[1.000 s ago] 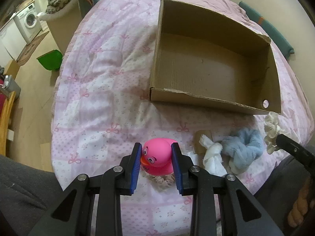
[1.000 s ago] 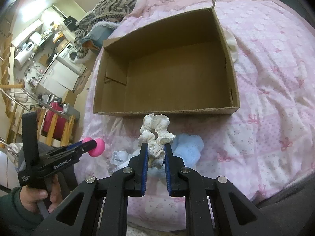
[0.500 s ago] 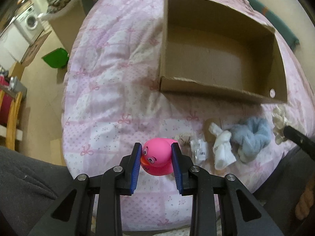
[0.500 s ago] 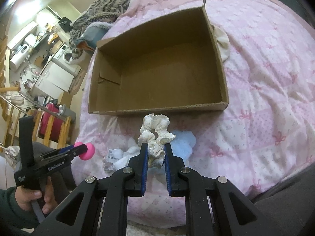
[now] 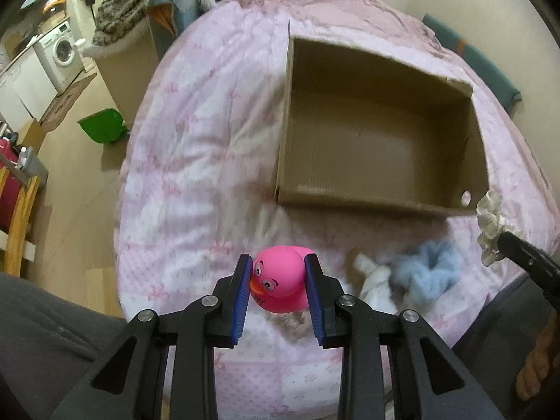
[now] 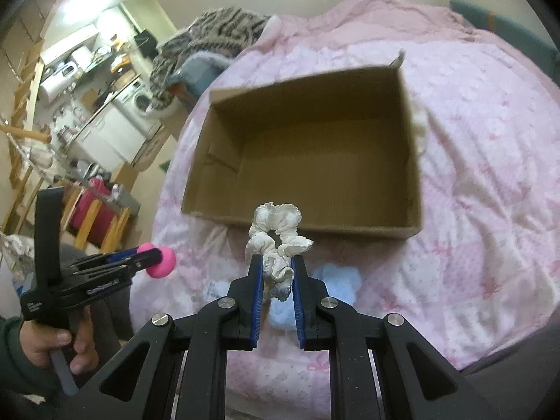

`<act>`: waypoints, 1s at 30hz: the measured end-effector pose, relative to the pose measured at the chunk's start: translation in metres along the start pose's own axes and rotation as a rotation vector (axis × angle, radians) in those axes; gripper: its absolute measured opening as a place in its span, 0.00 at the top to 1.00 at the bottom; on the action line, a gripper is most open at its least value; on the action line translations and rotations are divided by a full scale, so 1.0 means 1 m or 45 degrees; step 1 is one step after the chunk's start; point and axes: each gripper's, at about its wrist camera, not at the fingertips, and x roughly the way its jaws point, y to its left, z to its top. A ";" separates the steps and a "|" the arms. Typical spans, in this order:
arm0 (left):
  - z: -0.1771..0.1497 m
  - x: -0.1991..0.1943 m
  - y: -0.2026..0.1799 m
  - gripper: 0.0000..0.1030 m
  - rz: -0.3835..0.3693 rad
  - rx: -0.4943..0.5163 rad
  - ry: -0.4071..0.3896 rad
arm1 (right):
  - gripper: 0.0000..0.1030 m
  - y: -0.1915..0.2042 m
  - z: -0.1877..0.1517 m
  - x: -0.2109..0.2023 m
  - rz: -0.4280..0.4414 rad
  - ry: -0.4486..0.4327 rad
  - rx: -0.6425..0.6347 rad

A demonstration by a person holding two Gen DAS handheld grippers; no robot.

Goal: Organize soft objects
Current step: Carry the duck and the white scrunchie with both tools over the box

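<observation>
A pink duck (image 5: pixel 278 281) is clamped in the left gripper (image 5: pixel 279 294), a white scrunchie (image 6: pixel 276 245) in the right gripper (image 6: pixel 277 280). The empty cardboard box (image 6: pixel 414 175) lies ahead of both, seemingly nearer the right.
</observation>
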 end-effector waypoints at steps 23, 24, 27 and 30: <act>0.128 0.071 -0.058 0.74 0.012 0.118 -0.148 | 0.84 -0.040 0.102 0.062 -0.080 -0.056 0.058; 0.127 0.077 -0.058 0.74 0.014 0.122 -0.138 | 0.84 -0.042 0.101 0.068 -0.086 -0.044 0.065; 0.122 0.094 -0.059 0.73 0.052 0.142 -0.123 | 0.84 -0.047 0.098 0.084 -0.090 0.003 0.080; 0.115 0.102 -0.061 0.74 0.069 0.161 -0.132 | 0.84 -0.052 0.093 0.098 -0.102 0.057 0.093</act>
